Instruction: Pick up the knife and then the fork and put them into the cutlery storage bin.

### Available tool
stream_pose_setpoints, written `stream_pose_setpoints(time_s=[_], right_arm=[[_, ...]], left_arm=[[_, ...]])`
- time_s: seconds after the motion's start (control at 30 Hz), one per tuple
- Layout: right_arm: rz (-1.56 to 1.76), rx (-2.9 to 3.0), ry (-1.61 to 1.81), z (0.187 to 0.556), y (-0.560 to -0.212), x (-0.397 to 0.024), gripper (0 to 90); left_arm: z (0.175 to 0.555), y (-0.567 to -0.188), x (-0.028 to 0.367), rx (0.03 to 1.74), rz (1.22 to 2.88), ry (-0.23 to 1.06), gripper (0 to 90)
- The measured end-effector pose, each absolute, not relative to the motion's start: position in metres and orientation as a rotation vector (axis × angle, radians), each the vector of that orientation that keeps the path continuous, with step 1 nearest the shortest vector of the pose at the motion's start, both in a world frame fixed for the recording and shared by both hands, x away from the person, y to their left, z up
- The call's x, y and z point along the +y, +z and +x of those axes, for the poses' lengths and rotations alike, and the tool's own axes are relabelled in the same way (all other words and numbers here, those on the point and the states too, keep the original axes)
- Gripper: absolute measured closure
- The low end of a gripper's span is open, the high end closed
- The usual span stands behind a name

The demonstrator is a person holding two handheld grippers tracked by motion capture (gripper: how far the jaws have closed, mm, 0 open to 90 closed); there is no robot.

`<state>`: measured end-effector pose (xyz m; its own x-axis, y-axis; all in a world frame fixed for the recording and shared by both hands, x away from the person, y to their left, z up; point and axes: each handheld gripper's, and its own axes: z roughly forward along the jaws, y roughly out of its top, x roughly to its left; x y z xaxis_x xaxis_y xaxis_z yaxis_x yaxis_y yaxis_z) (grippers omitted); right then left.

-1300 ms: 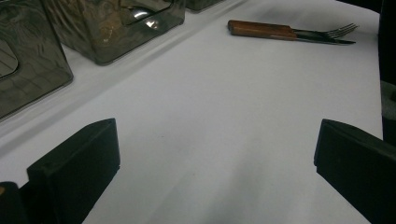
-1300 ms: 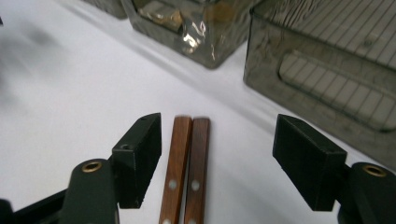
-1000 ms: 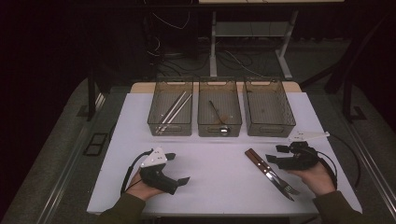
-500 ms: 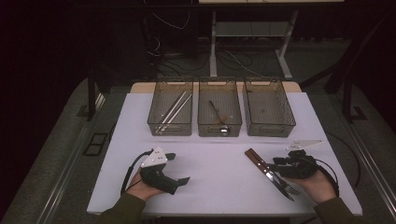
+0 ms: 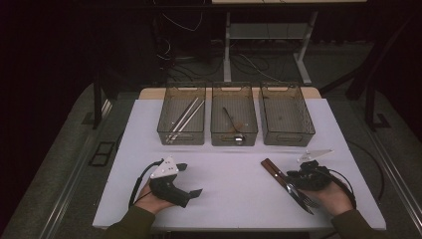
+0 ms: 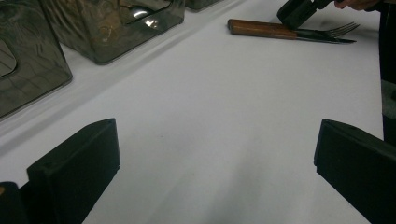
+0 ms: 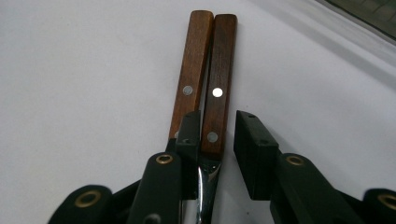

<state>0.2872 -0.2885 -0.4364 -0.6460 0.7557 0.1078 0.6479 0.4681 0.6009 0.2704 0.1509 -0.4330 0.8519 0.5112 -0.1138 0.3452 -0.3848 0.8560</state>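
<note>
The fork (image 7: 215,112) lies between the right gripper's (image 7: 217,140) closing fingers, lower right; left gripper (image 6: 210,163) fingers are wide open.

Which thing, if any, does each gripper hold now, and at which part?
The right gripper has been closing around one wooden handle near the metal, one finger still apart: not yet held. The left gripper is open, holding nothing.

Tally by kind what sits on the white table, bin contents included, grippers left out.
Smoky plastic bins: 3
Wooden-handled fork: 1
Wooden-handled knife: 1
Metal chopsticks in the left bin: 2
Spoon in the middle bin: 1
Total: 8
</note>
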Motion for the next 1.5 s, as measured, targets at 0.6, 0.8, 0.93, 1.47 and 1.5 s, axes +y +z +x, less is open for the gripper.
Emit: stream_pose_setpoints(time_s=[0.6, 0.8, 0.93, 1.47, 1.5], right_arm=[[1.192, 2.573, 0.843, 0.291, -0.439, -0.285, 73.7], [1.192, 2.618, 0.788, 0.296, -0.436, -0.282, 74.0], [1.210, 2.671, 0.716, 0.304, -0.432, -0.278, 74.3], [1.251, 2.858, 0.326, 0.334, -0.421, -0.251, 72.7], [1.246, 2.868, 0.299, 0.336, -0.421, -0.249, 72.7]], left_arm=[[0.270, -0.433, 0.151, 0.630, 2.011, 0.206, 0.0], [0.271, -0.433, 0.151, 0.629, 2.009, 0.206, 0.0], [0.271, -0.433, 0.151, 0.630, 2.010, 0.205, 0.0], [0.270, -0.433, 0.150, 0.622, 2.019, 0.200, 0.0], [0.270, -0.433, 0.150, 0.622, 2.019, 0.200, 0.0]])
